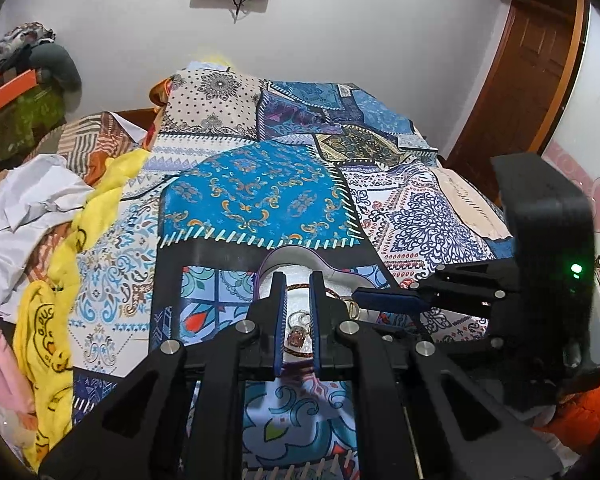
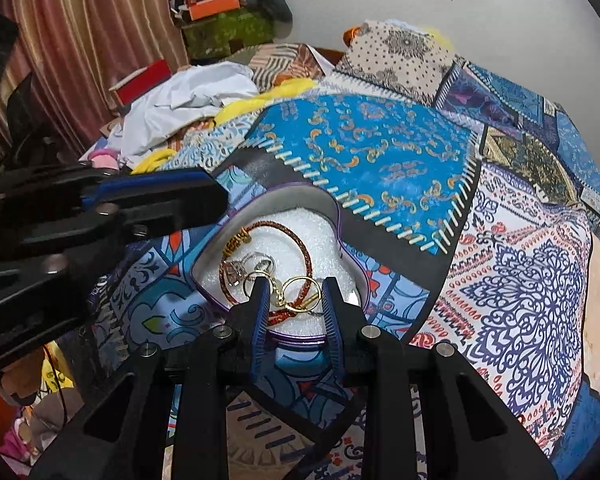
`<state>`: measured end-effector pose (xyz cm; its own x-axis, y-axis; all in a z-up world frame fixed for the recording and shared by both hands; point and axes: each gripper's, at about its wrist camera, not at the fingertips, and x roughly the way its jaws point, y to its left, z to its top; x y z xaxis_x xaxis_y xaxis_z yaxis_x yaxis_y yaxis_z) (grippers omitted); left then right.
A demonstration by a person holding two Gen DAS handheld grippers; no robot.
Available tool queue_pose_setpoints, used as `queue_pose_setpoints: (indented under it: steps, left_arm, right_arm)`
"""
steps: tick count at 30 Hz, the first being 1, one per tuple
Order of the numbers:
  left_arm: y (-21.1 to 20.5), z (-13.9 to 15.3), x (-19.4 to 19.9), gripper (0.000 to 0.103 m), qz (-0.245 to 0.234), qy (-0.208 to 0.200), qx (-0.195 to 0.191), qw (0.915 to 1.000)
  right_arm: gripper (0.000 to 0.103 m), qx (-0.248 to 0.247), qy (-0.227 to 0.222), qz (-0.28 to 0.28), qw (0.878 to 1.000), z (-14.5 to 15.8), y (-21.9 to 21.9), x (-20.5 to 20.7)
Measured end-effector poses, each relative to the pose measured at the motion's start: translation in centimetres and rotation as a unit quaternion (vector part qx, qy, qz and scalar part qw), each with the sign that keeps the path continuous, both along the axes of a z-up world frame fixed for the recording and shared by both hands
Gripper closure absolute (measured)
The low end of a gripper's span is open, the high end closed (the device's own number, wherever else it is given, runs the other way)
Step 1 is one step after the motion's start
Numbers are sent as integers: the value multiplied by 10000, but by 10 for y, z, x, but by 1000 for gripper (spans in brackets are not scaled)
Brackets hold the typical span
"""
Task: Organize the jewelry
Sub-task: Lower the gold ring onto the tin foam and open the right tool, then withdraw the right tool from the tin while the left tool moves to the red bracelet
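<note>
left edge of the right wrist view: pink-brown curtain (image 2: 80, 40), then crumpled white cloth (image 2: 188, 100) and a yellow cloth (image 1: 48, 320) along the bed's side. patchwork bedspread (image 1: 252, 196) covers the rest.

left gripper (image 1: 298, 280): fingers a narrow gap apart, nothing clamped between them, hanging over the near part of the heart-shaped jewelry tin (image 2: 208, 280). in the right wrist view this gripper enters from the left, its tip just beside the tin's left rim.

tin sits on the bedspread, centre-front of both cameras, purple rim, white foam lining (image 2: 308, 240). inside: red braided bracelet (image 2: 304, 256), silver ring (image 2: 260, 260), gold ring (image 2: 298, 286), all overlapping in one tangle toward the near side.

right gripper (image 2: 296, 292): fingers apart, straddling the gold ring and the bracelet's near loop; whether the pads touch anything i cannot tell.

risk, as judged: closing here could catch bracelet and ring together, so lifting one drags the tangle out. the tin rests on soft bedding, so a push on the rim could tip or slide it. the two grippers are close and could collide.

view differences: right wrist view shows the whole tin and all pieces; left wrist view hides most of it behind its own fingers, showing only a pendant-like piece (image 1: 296, 336) between them. left wrist view alone shows the wooden door (image 1: 532, 60) at right.
</note>
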<state>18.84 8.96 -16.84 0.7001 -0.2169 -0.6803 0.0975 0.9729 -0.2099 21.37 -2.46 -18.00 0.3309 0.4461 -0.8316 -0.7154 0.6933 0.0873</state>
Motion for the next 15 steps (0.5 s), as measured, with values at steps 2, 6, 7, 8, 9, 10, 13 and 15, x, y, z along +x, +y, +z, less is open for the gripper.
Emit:
queue_pose_setpoints:
  steps: [2, 6, 7, 8, 9, 10, 13, 15]
  left_arm:
    - [0, 2, -3, 94, 51, -6, 40, 10000]
    - [1, 7, -9, 94, 135, -12, 73, 9999]
    - [0, 9, -10, 94, 148, -20, 90, 9998]
    - [0, 11, -11, 92, 170, -35, 122, 9998]
    - [-1, 14, -12, 90, 181, -54, 147, 9997]
    - [-2, 16, -14, 88, 187, -75, 164, 9997]
    - [-8, 26, -20, 80, 195, -184, 213, 9994]
    - [-11, 32, -23, 79, 185, -249, 247, 9992]
  right_arm:
    - [79, 20, 60, -42, 10000, 1, -2, 1]
    - [79, 163, 73, -132, 9998, 9, -9, 1]
    - [79, 184, 34, -168, 9997, 12, -12, 0]
    - [79, 204, 8, -189, 9996, 14, -12, -1]
    - [79, 244, -30, -216, 9995, 18, -15, -3]
    - [79, 280, -64, -241, 9993, 22, -18, -4]
    - [79, 385, -216, -355, 9984, 35, -29, -7]
    - [79, 458, -324, -443, 9974, 44, -39, -10]
